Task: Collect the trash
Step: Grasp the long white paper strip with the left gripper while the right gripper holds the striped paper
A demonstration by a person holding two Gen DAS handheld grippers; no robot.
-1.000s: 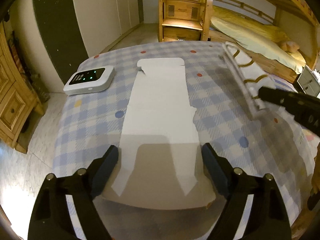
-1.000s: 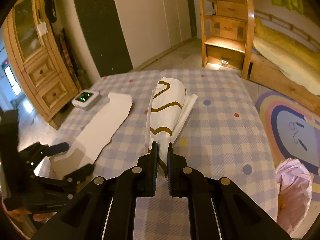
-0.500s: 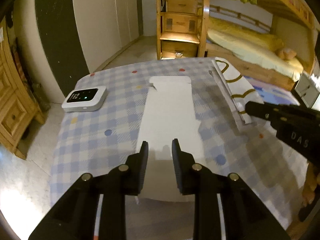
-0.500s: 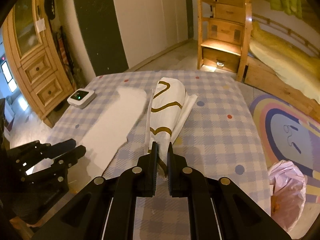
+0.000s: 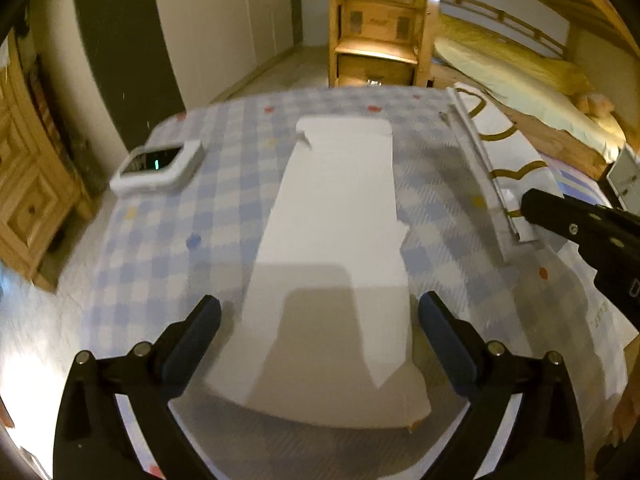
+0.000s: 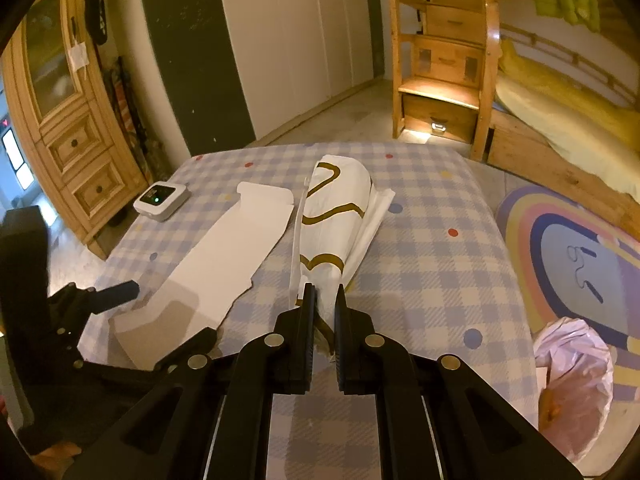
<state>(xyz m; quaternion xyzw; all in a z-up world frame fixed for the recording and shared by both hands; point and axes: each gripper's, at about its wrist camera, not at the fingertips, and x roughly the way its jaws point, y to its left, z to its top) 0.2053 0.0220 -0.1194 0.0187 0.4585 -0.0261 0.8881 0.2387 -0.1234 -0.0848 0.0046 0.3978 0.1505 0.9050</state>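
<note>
A long flat white cardboard piece lies on the checked tablecloth; it also shows in the right wrist view. My left gripper is open, its fingers on either side of the cardboard's near end. A white paper bag with gold lines lies to the right of the cardboard, also in the left wrist view. My right gripper is shut on the bag's near end.
A white device with a green light sits at the table's far left. A pink trash bag stands on the floor by the rainbow rug, right of the table. A wooden cabinet is left; a bunk bed ladder is behind.
My left gripper was open, shut half a second ago, and has opened wide again around the cardboard's near end. The right gripper still holds the bag, nearly unmoved.
</note>
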